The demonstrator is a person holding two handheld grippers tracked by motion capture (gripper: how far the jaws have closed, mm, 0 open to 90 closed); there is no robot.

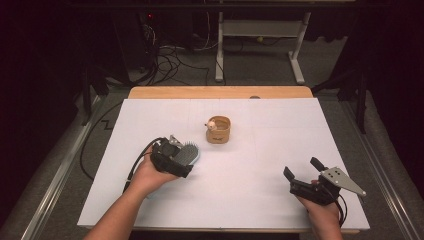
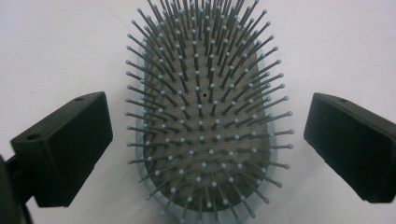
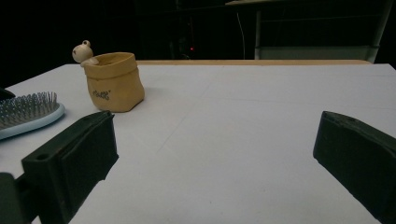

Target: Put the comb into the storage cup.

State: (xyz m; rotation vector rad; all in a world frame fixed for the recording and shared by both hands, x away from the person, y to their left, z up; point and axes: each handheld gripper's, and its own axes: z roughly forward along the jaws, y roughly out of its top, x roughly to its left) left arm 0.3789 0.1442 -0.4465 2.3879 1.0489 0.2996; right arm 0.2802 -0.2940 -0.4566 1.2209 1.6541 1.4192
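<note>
**Paddle brush under the left jaws, not yet gripped**

The hairbrush [image 2: 205, 135] lies bristle-side up on the white table cover [image 1: 260, 190], left of centre, w/ the left gripper [image 1: 176, 156] right over it. In the left gripper view the jaws stand wide apart either side of the head, touching nothing. Right gripper [image 1: 302, 175] is well apart at the near right, jaws also spread, holding nothing.

Handling, as a judgement: light, rigid plastic body, pale blue rim, grey cushioned pad that gives a bit, thin pins w/ ball tips that flex. Squeezing across the pins would slip and bend them; better to pinch the hard rim edges, or the handle, which is prob. under the hand and can't be made out. Smooth plastic may be slick, so a firm, square bite is needed.

Behind it sits a small tan sack-shaped pot [image 1: 219, 129] w/ a little figurine [image 3: 83, 50] on its rim; looks ceramic, so fragile.
</note>
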